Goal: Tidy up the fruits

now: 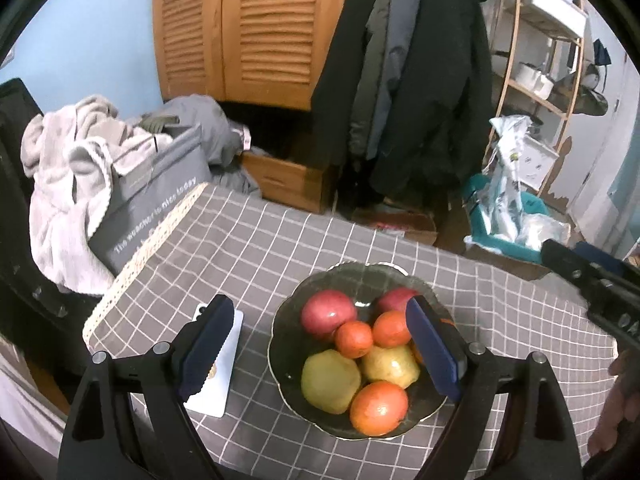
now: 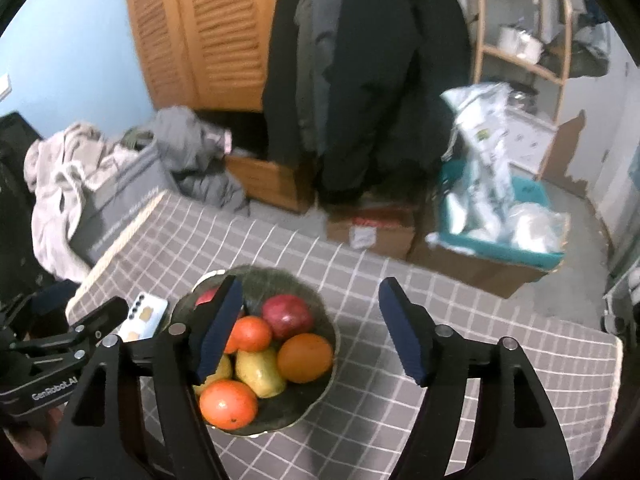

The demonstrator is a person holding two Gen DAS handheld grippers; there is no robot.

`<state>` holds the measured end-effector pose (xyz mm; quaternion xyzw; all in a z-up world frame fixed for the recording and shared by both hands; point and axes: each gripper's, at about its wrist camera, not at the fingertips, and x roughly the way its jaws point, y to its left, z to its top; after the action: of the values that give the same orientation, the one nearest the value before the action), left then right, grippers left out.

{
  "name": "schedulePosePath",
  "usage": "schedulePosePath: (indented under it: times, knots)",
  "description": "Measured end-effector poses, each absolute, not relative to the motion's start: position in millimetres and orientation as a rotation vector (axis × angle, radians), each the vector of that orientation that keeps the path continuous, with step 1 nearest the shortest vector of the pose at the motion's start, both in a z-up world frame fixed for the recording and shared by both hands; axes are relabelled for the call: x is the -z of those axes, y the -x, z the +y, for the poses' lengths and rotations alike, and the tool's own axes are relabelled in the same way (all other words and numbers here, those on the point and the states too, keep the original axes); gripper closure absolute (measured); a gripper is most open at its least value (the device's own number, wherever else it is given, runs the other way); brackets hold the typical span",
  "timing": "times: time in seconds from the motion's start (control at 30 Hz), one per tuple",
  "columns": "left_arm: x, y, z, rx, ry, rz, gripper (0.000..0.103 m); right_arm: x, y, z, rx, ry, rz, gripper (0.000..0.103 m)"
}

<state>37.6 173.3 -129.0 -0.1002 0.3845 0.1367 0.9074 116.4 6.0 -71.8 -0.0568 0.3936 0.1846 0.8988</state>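
Observation:
A dark glass bowl [image 1: 288, 344] with a wavy rim stands on the grey checked tablecloth. It holds two red apples [image 1: 328, 314], three oranges [image 1: 378, 407] and two yellow-green pears [image 1: 330, 380]. My left gripper [image 1: 320, 300] hangs open above the bowl with nothing between its pads. In the right wrist view the bowl [image 2: 320, 396] lies low and left, with an apple [image 2: 287, 316], an orange [image 2: 305, 358] and a pear [image 2: 260, 372] showing. My right gripper [image 2: 311, 282] is open and empty above the bowl's right side and the cloth.
A white phone [image 1: 218, 376] lies on the cloth left of the bowl. A grey storage box [image 1: 160, 200] with heaped clothes stands past the table's left edge. Beyond the far edge are a cardboard box [image 2: 372, 228] and a teal bin [image 2: 500, 236] of bags.

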Motion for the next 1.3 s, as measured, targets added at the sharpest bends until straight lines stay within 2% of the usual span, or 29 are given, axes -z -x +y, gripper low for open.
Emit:
schedulePosePath:
  times: [0.17, 0.23, 0.4, 0.83, 1.3]
  knots:
    - [108, -32, 165, -0.254, 0.214, 0.746, 0.013, 37, -101, -15, -0.327, 0.125, 0.732, 0.026]
    - [98, -29, 161, -0.248, 0.206, 0.723, 0.007, 26, -95, -22, -0.304, 0.131, 0.704, 0.025]
    - [72, -19, 147, -0.228, 0.169, 0.652, 0.001, 0, -76, -41, -0.252, 0.144, 0.632, 0.024]
    - [25, -1, 116, -0.169, 0.110, 0.533, 0.000, -43, -36, -79, -0.151, 0.158, 0.488, 0.023]
    - [1, 7, 81, -0.111, 0.069, 0.472, 0.000, -45, -22, -115, -0.076, 0.147, 0.447, 0.023]
